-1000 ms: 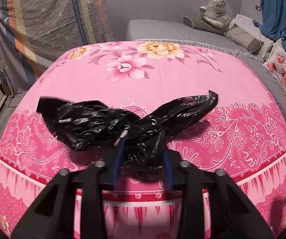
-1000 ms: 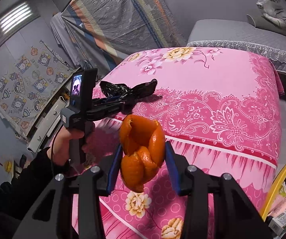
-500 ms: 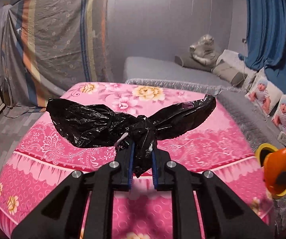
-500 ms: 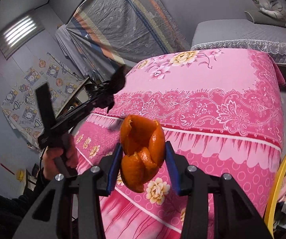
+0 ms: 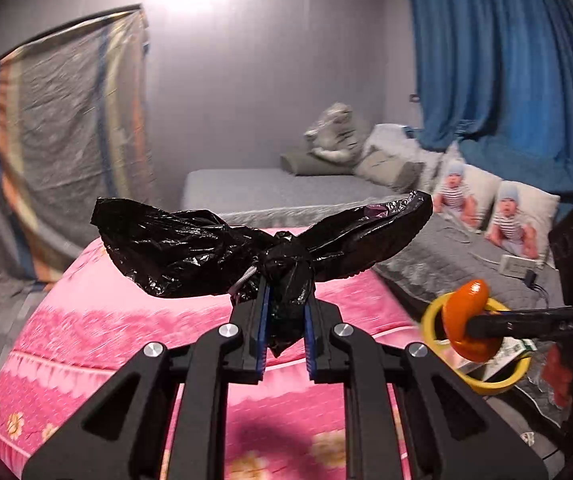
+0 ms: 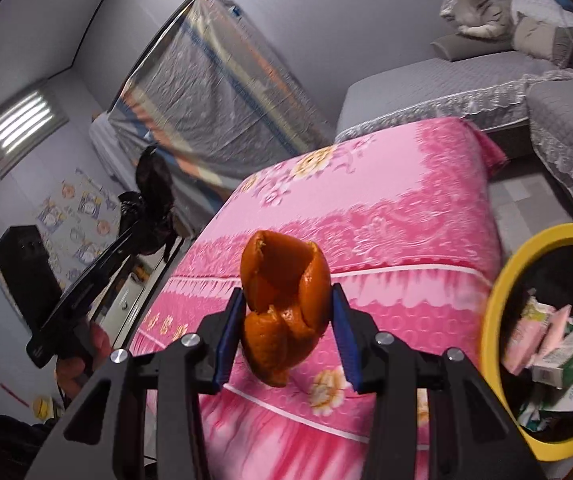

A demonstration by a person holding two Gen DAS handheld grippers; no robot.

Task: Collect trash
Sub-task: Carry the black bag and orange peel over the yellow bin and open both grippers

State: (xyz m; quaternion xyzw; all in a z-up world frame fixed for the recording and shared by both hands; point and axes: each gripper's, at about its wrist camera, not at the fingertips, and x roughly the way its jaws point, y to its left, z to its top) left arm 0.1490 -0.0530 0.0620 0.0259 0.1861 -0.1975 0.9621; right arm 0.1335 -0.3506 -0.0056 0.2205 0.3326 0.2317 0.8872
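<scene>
The left tongs, black with blue ribbed pads, are clenched on the knotted middle of a crinkled, glossy black plastic bag, whose two loose ends flare out left and right like wings; a short pale cord pokes out beside the knot. The bag hangs in the air above the near edge of a bed covered in a pink floral sheet, clear of its surface.

The right tongs, of the same make, are grasping a curled orange peel, matte and pithy inside, dimpled outside, folded into a rough cup that stands up between the pads. It is held over the near right corner of the pink bed, just left of a round bin with a smooth yellow rim. Inside the bin lie crumpled cartons and paper wrappers in pink, green and white.

Farther off, a grey quilted bed with a lace-edged skirt stands against the wall, with a grey plush toy at its head. To the left a wrinkled striped cloth hangs down, and a heavy blue curtain falls in folds at the right
</scene>
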